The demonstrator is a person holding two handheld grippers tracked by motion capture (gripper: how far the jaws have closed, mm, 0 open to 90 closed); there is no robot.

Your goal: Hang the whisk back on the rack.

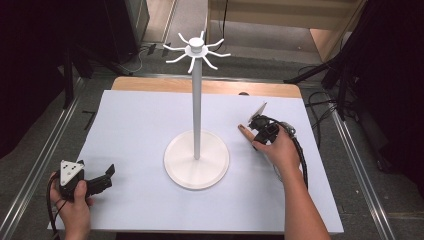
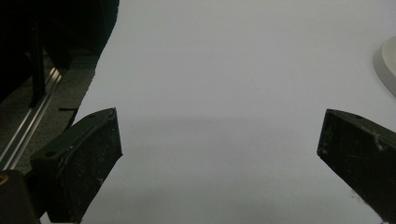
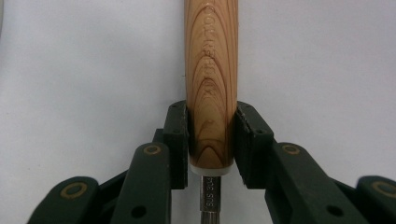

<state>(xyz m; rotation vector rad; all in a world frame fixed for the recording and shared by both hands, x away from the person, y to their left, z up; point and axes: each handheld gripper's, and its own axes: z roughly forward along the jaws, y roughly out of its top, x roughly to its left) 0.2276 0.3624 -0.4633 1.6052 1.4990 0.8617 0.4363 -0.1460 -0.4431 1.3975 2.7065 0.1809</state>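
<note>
A white stand (image 1: 196, 100) rises from a round base (image 1: 180, 170) in the middle of the table, with curved hooks spread round its top (image 1: 196, 49). To the right of it, my right gripper (image 1: 255, 131) lies low over the sheet. In the right gripper view this gripper (image 3: 211, 121) is shut on a light wooden handle (image 3: 211, 56), both pads pressing its lower end, and a thin steel shank (image 3: 210, 196) runs back between the jaws. The handle's tip (image 1: 242, 130) pokes out toward the stand. My left gripper (image 1: 106, 179) rests at the near left, open (image 2: 219, 144), nothing between its jaws.
A pale sheet (image 1: 140, 125) covers the table, with a wooden edge (image 1: 150, 84) showing at the back. The stand's base edge (image 2: 387, 60) sits to the right in the left gripper view. Metal rails (image 1: 45, 160) run along both sides, dark equipment legs beyond.
</note>
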